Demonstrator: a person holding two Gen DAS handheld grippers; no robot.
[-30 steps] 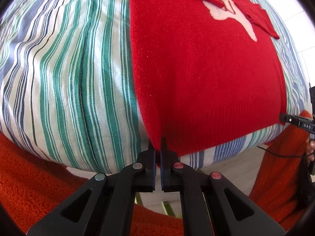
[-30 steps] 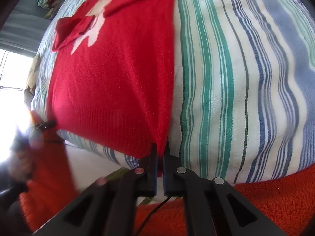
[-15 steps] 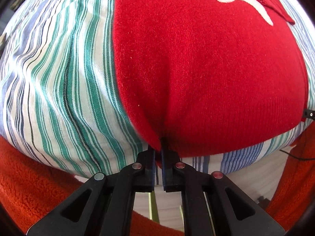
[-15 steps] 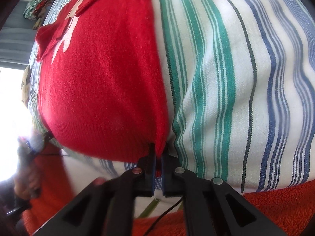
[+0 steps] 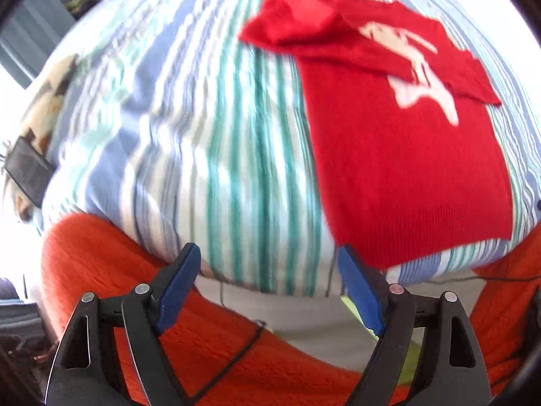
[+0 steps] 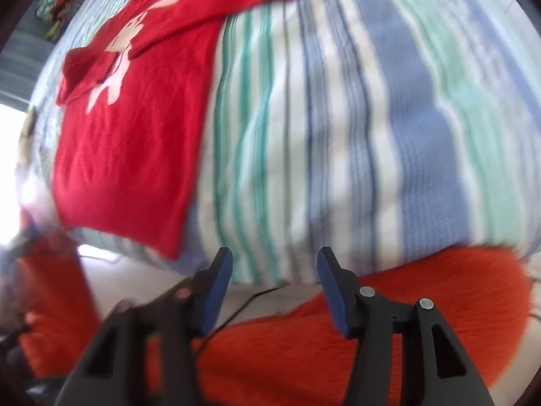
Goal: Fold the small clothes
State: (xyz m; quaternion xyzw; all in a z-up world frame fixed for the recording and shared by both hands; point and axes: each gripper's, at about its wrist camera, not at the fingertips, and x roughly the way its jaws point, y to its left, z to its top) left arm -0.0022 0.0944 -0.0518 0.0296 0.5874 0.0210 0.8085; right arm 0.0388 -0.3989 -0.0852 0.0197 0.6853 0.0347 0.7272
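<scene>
Both grippers hang empty off the near edge of the bed [image 5: 209, 155]. Left gripper [image 5: 267, 287] has its fingers spread wide, the near left corner of the red sweater [image 5: 405, 169] just beside its right finger. Right gripper [image 6: 274, 284], fingers likewise spread, sits to the right of the sweater's near right corner. Sweater lies flat on the striped sheet, sleeves folded across the chest. Risk, as I judge it: a careless regrasp pinches sheet along with knit, or catches one layer only, dragging the folded sleeves askew.

No readable text, labels or numbers, both views motion-blurred
</scene>
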